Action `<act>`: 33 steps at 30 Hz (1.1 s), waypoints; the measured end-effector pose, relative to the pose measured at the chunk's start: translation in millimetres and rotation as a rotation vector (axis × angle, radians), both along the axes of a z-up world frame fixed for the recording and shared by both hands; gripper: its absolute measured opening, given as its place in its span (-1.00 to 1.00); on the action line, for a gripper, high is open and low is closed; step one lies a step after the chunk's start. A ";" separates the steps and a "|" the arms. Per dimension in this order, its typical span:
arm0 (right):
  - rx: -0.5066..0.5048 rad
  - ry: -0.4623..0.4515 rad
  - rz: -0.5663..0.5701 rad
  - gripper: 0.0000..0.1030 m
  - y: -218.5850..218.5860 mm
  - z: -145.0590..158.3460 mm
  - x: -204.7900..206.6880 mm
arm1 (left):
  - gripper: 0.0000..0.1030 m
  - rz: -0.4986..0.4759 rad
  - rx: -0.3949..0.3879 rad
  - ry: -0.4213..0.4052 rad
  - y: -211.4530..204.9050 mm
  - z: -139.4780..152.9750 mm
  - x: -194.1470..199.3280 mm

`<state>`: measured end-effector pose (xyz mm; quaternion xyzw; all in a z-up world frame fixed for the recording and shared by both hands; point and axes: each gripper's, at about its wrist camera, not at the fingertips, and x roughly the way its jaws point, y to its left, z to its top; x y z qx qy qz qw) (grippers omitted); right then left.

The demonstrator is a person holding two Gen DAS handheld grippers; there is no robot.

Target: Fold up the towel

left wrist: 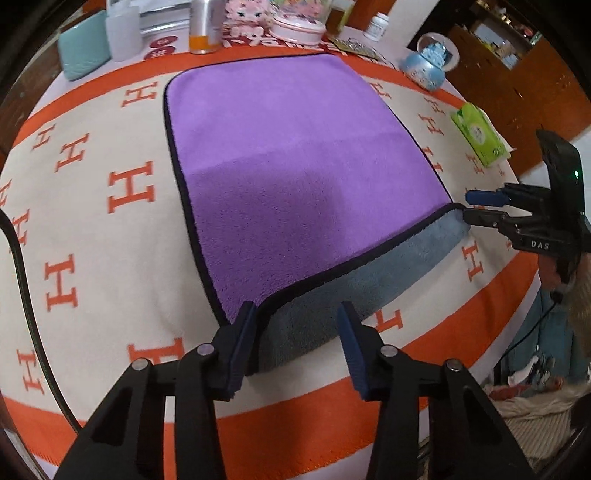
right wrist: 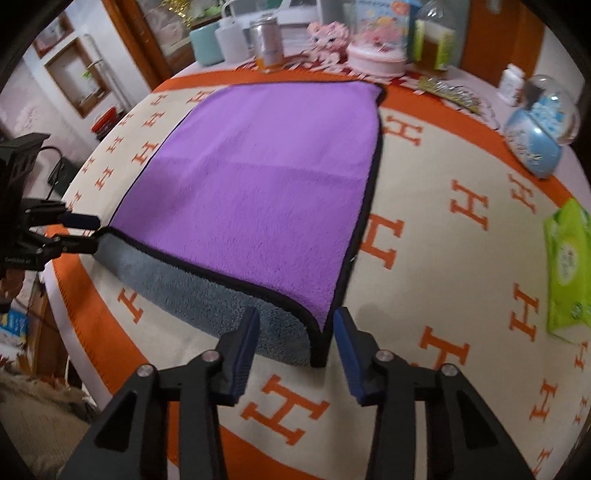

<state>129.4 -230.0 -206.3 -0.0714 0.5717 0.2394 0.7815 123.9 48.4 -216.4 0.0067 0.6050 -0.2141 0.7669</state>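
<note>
Jaws spread wide on both grippers, neither one pinching anything. The left gripper (left wrist: pixel 297 347) has its dark-blue padded fingers astride the near left corner of the purple fleece towel with black piping and a grey underside (left wrist: pixel 295 170), the left pad against the piped edge and the right pad over the grey strip. The right gripper (right wrist: pixel 295 350) sits at the near right corner, its pads either side of the piped corner tip. In each wrist view the other gripper shows at the opposite near corner, also parted.

That near edge of the towel is raised and curled, so the grey underside shows along it; the rest lies flat, purple side up, on the cream blanket with orange H letters and an orange border (left wrist: pixel 92 229). A green tissue packet (right wrist: pixel 569 273) lies well to the right, and a blue snow globe (right wrist: pixel 539 133) stands beyond it. A pink round lidded box (left wrist: pixel 297 26) and a metal can (left wrist: pixel 205 26) stand past the far edge.
</note>
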 end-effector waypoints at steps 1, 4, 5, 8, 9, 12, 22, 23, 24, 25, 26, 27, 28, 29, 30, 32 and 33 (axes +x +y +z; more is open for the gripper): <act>0.003 0.007 0.004 -0.27 -0.7 -2.0 0.5 | -0.15 -0.006 0.003 0.003 -1.0 -1.8 2.0; 0.002 0.028 0.021 -0.31 -0.9 -7.8 4.0 | -0.15 -0.018 -0.009 0.021 -1.9 -5.6 6.9; 0.006 0.034 0.026 -0.32 -0.8 -8.7 4.1 | -0.15 -0.019 -0.012 0.026 -1.6 -7.0 8.5; 0.014 0.046 0.040 -0.32 -0.9 -10.8 6.7 | -0.15 -0.016 -0.024 0.042 -0.7 -11.2 13.1; 0.018 0.050 0.042 -0.32 -1.5 -11.3 7.7 | -0.15 -0.016 -0.026 0.046 -0.4 -12.2 13.9; 0.035 0.071 0.040 -0.32 -5.0 -14.0 11.5 | -0.15 -0.013 -0.026 0.059 1.5 -15.3 16.3; 0.055 0.099 0.063 -0.51 -4.5 -15.9 12.3 | -0.15 -0.016 -0.022 0.092 10.0 -19.3 15.3; 0.052 0.097 0.065 -0.53 -3.5 -15.7 12.0 | -0.15 -0.020 -0.024 0.093 9.8 -19.2 15.5; 0.050 0.096 0.067 -0.56 -2.8 -15.6 11.8 | -0.15 -0.024 -0.024 0.092 10.0 -19.1 14.7; 0.050 0.095 0.070 -0.59 -2.2 -15.3 11.6 | -0.15 -0.030 -0.024 0.092 9.3 -18.7 13.9; 0.052 0.095 0.072 -0.64 -2.0 -14.8 11.5 | -0.20 -0.033 -0.025 0.091 9.3 -18.4 12.5; 0.053 0.094 0.073 -0.66 -1.8 -14.1 11.2 | -0.31 -0.041 -0.025 0.091 8.3 -17.8 11.3; 0.053 0.091 0.074 -0.67 -1.3 -13.3 10.8 | -0.35 -0.048 -0.020 0.089 7.5 -17.6 9.7; 0.053 0.089 0.075 -0.70 -1.3 -12.7 10.1 | -0.41 -0.053 -0.012 0.086 6.7 -17.4 8.7; 0.052 0.086 0.076 -0.73 -0.8 -12.3 9.9 | -0.47 -0.060 -0.002 0.081 5.5 -17.1 7.3; 0.052 0.081 0.074 -0.77 -0.7 -11.0 8.3 | -0.64 -0.071 0.017 0.074 3.8 -17.0 5.1; 0.051 0.079 0.074 -0.79 0.2 -10.9 7.9 | -0.72 -0.072 0.027 0.069 3.2 -17.0 4.0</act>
